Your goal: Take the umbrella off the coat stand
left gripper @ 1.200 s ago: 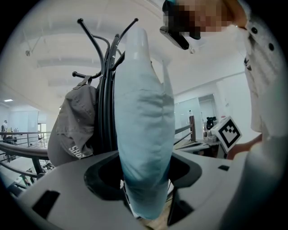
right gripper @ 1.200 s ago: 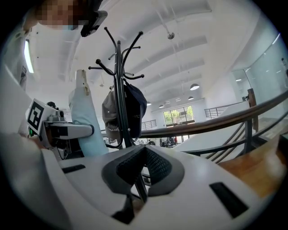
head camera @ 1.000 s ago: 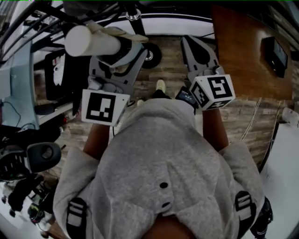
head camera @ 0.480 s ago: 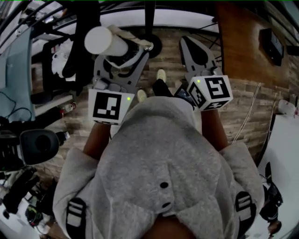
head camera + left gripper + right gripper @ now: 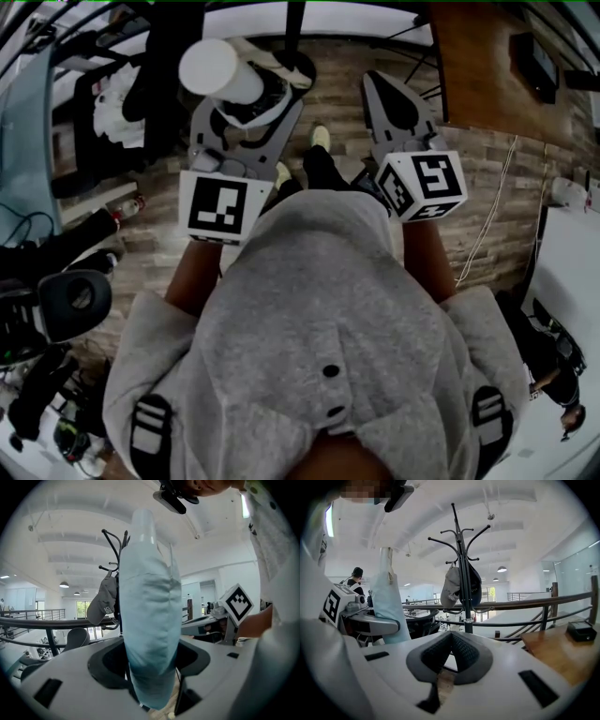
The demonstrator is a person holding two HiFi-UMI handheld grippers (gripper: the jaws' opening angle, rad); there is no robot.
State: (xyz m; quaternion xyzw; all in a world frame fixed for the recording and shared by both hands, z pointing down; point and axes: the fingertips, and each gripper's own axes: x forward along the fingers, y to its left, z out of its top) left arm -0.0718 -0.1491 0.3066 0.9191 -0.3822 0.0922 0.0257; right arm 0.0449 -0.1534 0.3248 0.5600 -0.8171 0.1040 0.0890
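The folded pale-blue umbrella [image 5: 150, 620] is held upright, its long axis vertical and its capped end pointed at the ceiling. It is clear of the coat stand [image 5: 461, 573], which is seen well apart by a railing [image 5: 534, 603] with a grey cap [image 5: 451, 592] hung on it. The umbrella is gripped around its lower part by the left gripper [image 5: 151, 677], whose fingers [image 5: 70, 677] are spread wide and pressed against the fabric on both sides. Beside it, the right gripper [image 5: 449, 641] is carried above the wooden floor [image 5: 487, 187] with its fingers [image 5: 431, 653] closed together on nothing.
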